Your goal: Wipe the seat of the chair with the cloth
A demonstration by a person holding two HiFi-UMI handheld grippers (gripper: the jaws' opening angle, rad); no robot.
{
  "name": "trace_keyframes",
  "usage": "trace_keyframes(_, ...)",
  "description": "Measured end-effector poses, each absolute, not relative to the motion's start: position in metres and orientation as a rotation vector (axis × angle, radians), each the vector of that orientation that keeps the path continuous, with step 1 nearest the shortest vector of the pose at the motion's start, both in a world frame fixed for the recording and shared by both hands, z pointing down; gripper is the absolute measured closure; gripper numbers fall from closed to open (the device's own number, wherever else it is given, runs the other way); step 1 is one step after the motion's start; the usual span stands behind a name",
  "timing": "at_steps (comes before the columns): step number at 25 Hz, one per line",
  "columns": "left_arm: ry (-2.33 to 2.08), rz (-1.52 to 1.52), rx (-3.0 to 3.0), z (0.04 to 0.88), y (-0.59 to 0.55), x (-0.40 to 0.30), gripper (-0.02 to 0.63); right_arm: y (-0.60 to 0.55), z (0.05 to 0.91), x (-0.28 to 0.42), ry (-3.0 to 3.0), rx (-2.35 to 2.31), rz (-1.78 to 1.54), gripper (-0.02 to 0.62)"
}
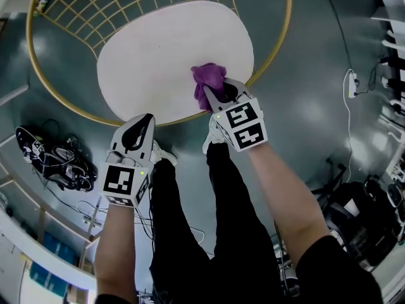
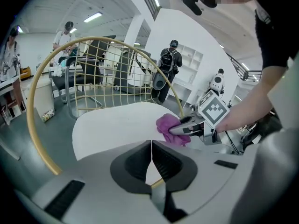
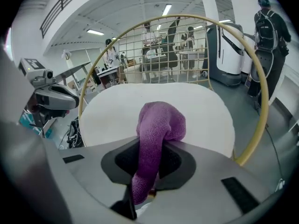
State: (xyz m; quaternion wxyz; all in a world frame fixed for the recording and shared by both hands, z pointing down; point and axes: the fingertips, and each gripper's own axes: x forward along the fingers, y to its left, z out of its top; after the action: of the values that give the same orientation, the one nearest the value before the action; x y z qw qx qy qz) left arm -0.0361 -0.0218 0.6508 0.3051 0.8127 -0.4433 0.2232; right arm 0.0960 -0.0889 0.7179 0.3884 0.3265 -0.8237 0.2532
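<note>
far left, on the floor (image 1: 304, 119): a tangle of black gear and cables (image 1: 54, 160).
left gripper (image 1: 143, 121): clenched, jaws pressed together with nothing between them. its tip sits over the front edge of the chair (image 1: 107, 11), by the gold rim (image 1: 276, 46); contact can't be made out.
seat (image 1: 152, 62): white, oval, inside the rim, with the wire-grid back (image 1: 133, 2) behind it.
cloth (image 1: 209, 76): purple, bunched, on the front right part of the seat, near its edge.
right gripper (image 1: 218, 94): grasping the cloth. in the right gripper view the fabric runs between the jaws and bulges out ahead over the seat.
the left gripper is apart from the cloth.
</note>
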Motion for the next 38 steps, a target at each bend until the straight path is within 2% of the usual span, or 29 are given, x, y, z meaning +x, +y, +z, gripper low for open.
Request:
trace_keyframes(22, -1.163, 0.594, 2.175, 0.632, -0.035, -0.010, 0.588, -0.135, 0.693, 0.185, -1.922, 0.927, 0.315, 0.520)
trace_keyframes(28, -1.183, 0.580, 2.159, 0.642, -0.037, -0.040, 0.588, -0.143, 0.697, 0.175, -1.867, 0.967, 0.290, 0.520)
trace_keyframes(32, -1.186, 0.579, 2.160, 0.634, -0.040, -0.026, 0.588, -0.150, 0.688, 0.199, -1.835, 1.011, 0.295, 0.520)
trace_keyframes(38, -1.210, 0.568, 2.156, 0.630, -0.043, -0.037, 0.588, -0.151, 0.676, 0.191, -1.877, 1.038, 0.330, 0.521)
